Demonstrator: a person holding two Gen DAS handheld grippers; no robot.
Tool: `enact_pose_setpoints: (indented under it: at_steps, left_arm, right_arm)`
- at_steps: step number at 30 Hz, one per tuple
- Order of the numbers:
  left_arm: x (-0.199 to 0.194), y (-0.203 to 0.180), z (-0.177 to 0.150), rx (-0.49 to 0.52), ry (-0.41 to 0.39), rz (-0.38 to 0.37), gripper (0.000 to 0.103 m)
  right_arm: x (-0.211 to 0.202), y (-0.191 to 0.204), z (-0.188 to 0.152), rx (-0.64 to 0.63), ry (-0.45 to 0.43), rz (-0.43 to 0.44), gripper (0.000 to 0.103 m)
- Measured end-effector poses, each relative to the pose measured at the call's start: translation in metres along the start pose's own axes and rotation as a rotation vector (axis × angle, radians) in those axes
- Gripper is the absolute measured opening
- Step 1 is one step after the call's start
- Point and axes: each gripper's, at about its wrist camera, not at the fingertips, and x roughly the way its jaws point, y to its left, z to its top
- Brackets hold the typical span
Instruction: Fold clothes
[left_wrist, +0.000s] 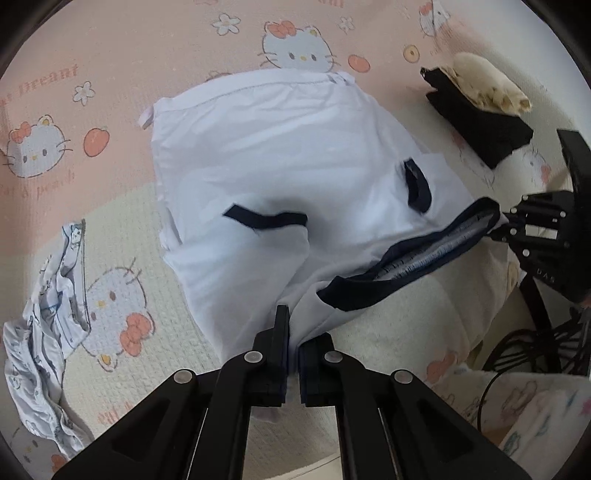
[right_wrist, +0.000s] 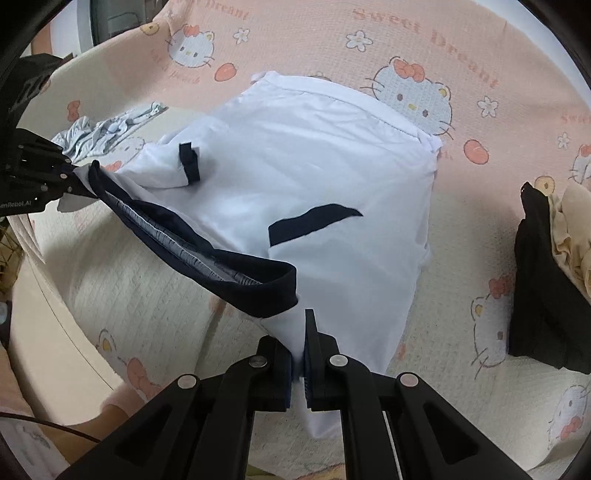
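Here, in the left wrist view, the left tool (left_wrist: 293, 341) is pressed together on white cloth at the near shoulder of a white T-shirt (left_wrist: 280, 155) with navy trim. The shirt lies spread on a bed under a pink and cream cat-print blanket (left_wrist: 110, 55), hem far, navy collar (left_wrist: 413, 254) near and lifted. Both navy-cuffed sleeves (left_wrist: 264, 219) already lie turned in over the body. At the right edge the right tool (left_wrist: 502, 221) meets the other end of the collar line. A crumpled printed garment (left_wrist: 48, 314) lies to the left, and a black folded piece (left_wrist: 480, 125) with a cream item on it sits to the far right.

In the right wrist view, the right tool (right_wrist: 298, 347) pinches white fabric just beside the collar (right_wrist: 192, 236), and the left tool (right_wrist: 70, 177) holds the opposite shoulder.

By my reading, the fold is partway: sleeves are in, and the shoulder end is raised, likely to be carried toward the hem. The printed garment appears unfolded; the black and cream pile looks folded.
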Motion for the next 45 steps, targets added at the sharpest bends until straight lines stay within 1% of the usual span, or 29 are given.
enact_pose_setpoints:
  at_steps: [5, 8, 13, 15, 19, 22, 23, 24, 26, 28, 30, 31, 34, 38, 40, 41, 43, 44, 45]
  left_arm:
    - [0.003, 0.011, 0.017, -0.019, 0.009, -0.019, 0.002]
    - [0.009, 0.008, 0.015, -0.039, 0.02, -0.035, 0.002]
    - [0.037, 0.024, 0.028, -0.102, 0.082, -0.013, 0.002]
    - [0.047, 0.03, 0.03, -0.132, 0.106, -0.024, 0.002]
    - [0.067, 0.051, 0.035, -0.247, 0.146, -0.103, 0.002]
    - [0.075, 0.065, 0.033, -0.322, 0.15, -0.162, 0.003]
    - [0.078, 0.07, 0.032, -0.342, 0.149, -0.178, 0.007]
    - [0.081, 0.075, 0.031, -0.362, 0.148, -0.194, 0.007]
    - [0.086, 0.082, 0.029, -0.396, 0.141, -0.223, 0.007]
    - [0.091, 0.09, 0.027, -0.465, 0.149, -0.253, 0.007]
    - [0.094, 0.092, 0.028, -0.491, 0.161, -0.25, 0.007]
    - [0.094, 0.091, 0.028, -0.495, 0.164, -0.243, 0.007]
    - [0.089, 0.079, 0.032, -0.449, 0.154, -0.186, 0.007]
    - [0.082, 0.062, 0.036, -0.388, 0.142, -0.11, 0.007]
    - [0.078, 0.054, 0.038, -0.357, 0.135, -0.072, 0.008]
    - [0.075, 0.051, 0.038, -0.349, 0.128, -0.063, 0.011]
    - [0.062, 0.051, 0.035, -0.367, 0.096, -0.087, 0.024]
    - [0.055, 0.051, 0.034, -0.378, 0.081, -0.097, 0.039]
    - [0.049, 0.051, 0.032, -0.386, 0.066, -0.098, 0.058]
  right_arm:
    - [0.006, -0.019, 0.014, 0.091, 0.01, 0.055, 0.006]
    - [0.014, -0.03, 0.021, 0.175, 0.033, 0.098, 0.006]
    - [0.039, -0.045, 0.031, 0.285, 0.094, 0.14, 0.006]
    - [0.049, -0.051, 0.035, 0.319, 0.12, 0.149, 0.006]
    - [0.063, -0.057, 0.046, 0.357, 0.165, 0.126, 0.006]
    - [0.068, -0.059, 0.052, 0.368, 0.191, 0.121, 0.006]
    - [0.071, -0.059, 0.054, 0.359, 0.207, 0.112, 0.006]
    - [0.073, -0.059, 0.054, 0.357, 0.221, 0.106, 0.006]
    - [0.079, -0.062, 0.058, 0.381, 0.265, 0.111, 0.006]
    - [0.086, -0.067, 0.063, 0.416, 0.321, 0.121, 0.005]
    - [0.093, -0.068, 0.068, 0.43, 0.372, 0.113, 0.004]
    - [0.096, -0.066, 0.072, 0.406, 0.393, 0.1, 0.004]
    - [0.102, -0.053, 0.082, 0.31, 0.438, 0.048, 0.003]
    - [0.103, -0.044, 0.084, 0.258, 0.449, 0.0, 0.003]
    - [0.103, -0.043, 0.084, 0.248, 0.45, -0.004, 0.004]
    - [0.104, -0.044, 0.084, 0.251, 0.451, 0.005, 0.006]
    - [0.104, -0.048, 0.083, 0.27, 0.454, 0.029, 0.006]
    - [0.104, -0.05, 0.082, 0.276, 0.454, 0.041, 0.006]
    - [0.104, -0.052, 0.081, 0.281, 0.453, 0.052, 0.006]
